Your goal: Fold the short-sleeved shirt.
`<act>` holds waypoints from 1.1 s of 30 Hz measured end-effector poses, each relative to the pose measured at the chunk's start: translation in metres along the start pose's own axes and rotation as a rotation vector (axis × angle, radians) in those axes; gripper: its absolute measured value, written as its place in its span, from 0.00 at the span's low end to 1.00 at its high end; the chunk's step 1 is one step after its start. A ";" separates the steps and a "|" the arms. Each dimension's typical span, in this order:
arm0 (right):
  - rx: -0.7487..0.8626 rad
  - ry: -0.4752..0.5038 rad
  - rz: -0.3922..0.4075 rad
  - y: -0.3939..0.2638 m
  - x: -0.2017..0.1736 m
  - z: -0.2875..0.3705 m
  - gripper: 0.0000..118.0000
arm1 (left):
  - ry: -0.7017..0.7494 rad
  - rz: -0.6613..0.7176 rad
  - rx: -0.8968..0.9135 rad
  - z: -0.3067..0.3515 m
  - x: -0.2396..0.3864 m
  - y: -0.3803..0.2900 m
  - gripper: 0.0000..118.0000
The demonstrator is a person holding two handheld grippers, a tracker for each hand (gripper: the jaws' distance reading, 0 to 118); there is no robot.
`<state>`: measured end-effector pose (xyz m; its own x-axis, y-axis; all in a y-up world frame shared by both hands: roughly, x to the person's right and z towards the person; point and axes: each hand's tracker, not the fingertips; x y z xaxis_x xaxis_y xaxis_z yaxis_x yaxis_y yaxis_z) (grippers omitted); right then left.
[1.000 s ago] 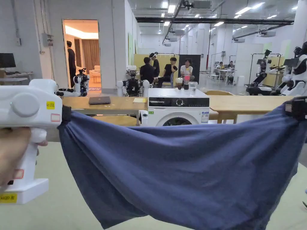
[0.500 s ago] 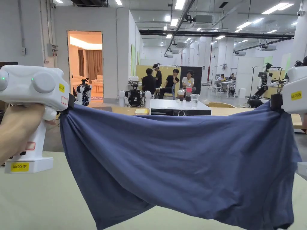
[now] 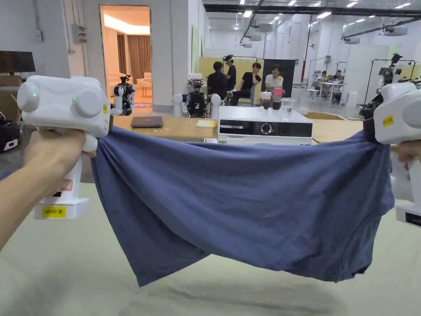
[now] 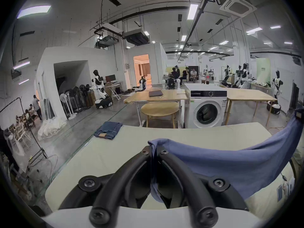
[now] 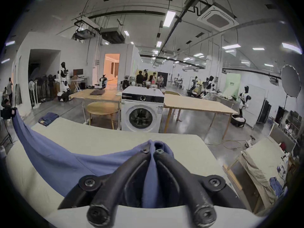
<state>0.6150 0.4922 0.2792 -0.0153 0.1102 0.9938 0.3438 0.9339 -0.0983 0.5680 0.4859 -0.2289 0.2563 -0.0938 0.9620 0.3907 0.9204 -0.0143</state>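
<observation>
A dark blue short-sleeved shirt (image 3: 242,210) hangs stretched in the air between the two grippers, above a pale green table (image 3: 61,263). My left gripper (image 3: 110,125) pinches the shirt's upper left corner. My right gripper (image 3: 368,131) pinches the upper right corner. In the left gripper view the black jaws (image 4: 154,151) are closed with blue cloth (image 4: 230,164) between them. The right gripper view has its jaws (image 5: 152,151) closed on bunched cloth (image 5: 65,159). The shirt's lower edge sags just above the tabletop.
Folded jeans (image 4: 108,130) lie on the table's far left corner. Beyond the table stand a washing machine (image 3: 263,131), wooden tables (image 3: 172,127) and a round stool (image 4: 159,109). People sit farther back (image 3: 246,82). A covered cart (image 5: 263,165) stands to the right.
Both grippers came closer together and the right one is more in sight. The shirt sags less at the top and hangs wider across the picture; the head camera has shifted too.
</observation>
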 end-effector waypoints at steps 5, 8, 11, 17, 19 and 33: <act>-0.065 0.003 0.057 -0.037 -0.015 -0.051 0.00 | 0.001 -0.019 -0.033 -0.047 0.007 -0.040 0.00; -0.144 0.002 0.059 -0.074 -0.022 -0.078 0.00 | -0.021 -0.022 -0.102 -0.071 0.010 -0.078 0.00; -0.222 0.000 0.068 -0.118 -0.027 -0.095 0.00 | -0.049 -0.020 -0.170 -0.085 0.012 -0.120 0.00; -0.293 0.021 0.076 -0.182 -0.022 -0.077 0.00 | -0.089 -0.036 -0.255 -0.075 0.007 -0.186 0.00; -0.306 0.034 0.095 -0.190 -0.017 -0.058 0.00 | -0.108 -0.018 -0.265 -0.062 0.001 -0.197 0.00; -0.259 0.101 0.004 -0.320 0.022 0.171 0.00 | -0.244 0.031 -0.275 0.131 -0.063 -0.322 0.00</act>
<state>0.3444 0.2542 0.3237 0.0754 0.0672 0.9949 0.5728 0.8138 -0.0984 0.3099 0.2449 -0.2496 0.0658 0.0564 0.9962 0.6174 0.7820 -0.0850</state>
